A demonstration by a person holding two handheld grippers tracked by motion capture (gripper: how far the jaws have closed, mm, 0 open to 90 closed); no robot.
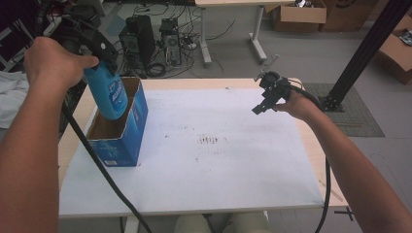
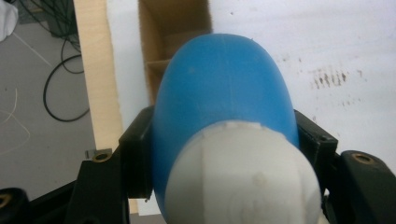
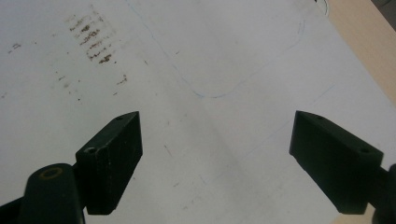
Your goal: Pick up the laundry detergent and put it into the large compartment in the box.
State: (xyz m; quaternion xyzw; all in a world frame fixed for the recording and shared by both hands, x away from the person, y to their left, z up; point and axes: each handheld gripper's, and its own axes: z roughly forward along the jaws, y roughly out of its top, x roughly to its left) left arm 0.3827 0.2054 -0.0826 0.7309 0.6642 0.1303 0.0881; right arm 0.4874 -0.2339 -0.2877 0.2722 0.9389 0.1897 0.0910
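Note:
A blue plastic bottle (image 1: 108, 93) with a white cap (image 2: 243, 179) hangs bottom-down over the open top of a blue cardboard box (image 1: 127, 130). My left gripper (image 1: 103, 57) is shut on the bottle's upper part; in the left gripper view the black jaws press both sides of the blue bottle (image 2: 224, 88), with the box's brown inside (image 2: 173, 32) below it. At the table's right side my right gripper (image 1: 261, 104) is held above the white sheet, its jaws wide open with nothing between them (image 3: 215, 158).
A white sheet (image 1: 214, 150) with a patch of brown marks (image 1: 210, 141) covers the wooden table. The box stands near the table's left edge. Behind the table lie computer cases (image 1: 141, 39) and cables on the floor; a black post (image 1: 364, 48) rises at the right.

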